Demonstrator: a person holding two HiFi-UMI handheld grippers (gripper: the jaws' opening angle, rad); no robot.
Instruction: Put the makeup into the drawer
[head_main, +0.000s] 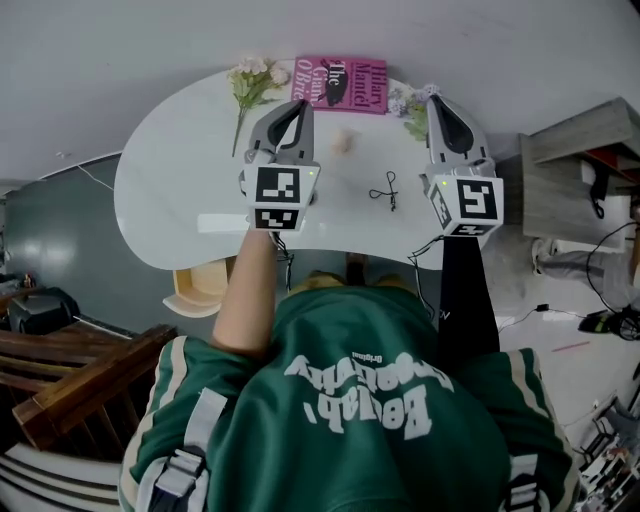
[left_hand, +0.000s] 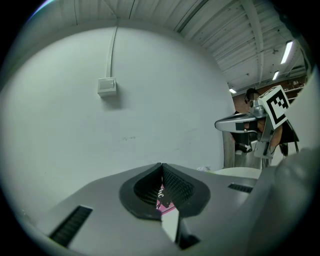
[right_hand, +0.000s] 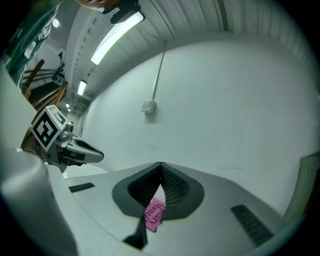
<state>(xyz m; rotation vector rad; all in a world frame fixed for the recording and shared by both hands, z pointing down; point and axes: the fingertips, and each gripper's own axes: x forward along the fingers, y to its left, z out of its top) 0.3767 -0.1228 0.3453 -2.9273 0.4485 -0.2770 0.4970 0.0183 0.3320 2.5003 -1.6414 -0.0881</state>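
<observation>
Makeup (head_main: 343, 140), a small pale piece, was seen lying on the white worktop (head_main: 160, 190), between the two grippers and just in front of a pink book (head_main: 340, 84) at the far edge. The left gripper (head_main: 300, 103) and the right gripper (head_main: 435, 100) were held level above the worktop, side by side and apart. The jaws of each were closed, with nothing gripped between them. A small black item (head_main: 388, 188) was seen nearer the person, and flowers (head_main: 252, 78) were seen beside the book.
</observation>
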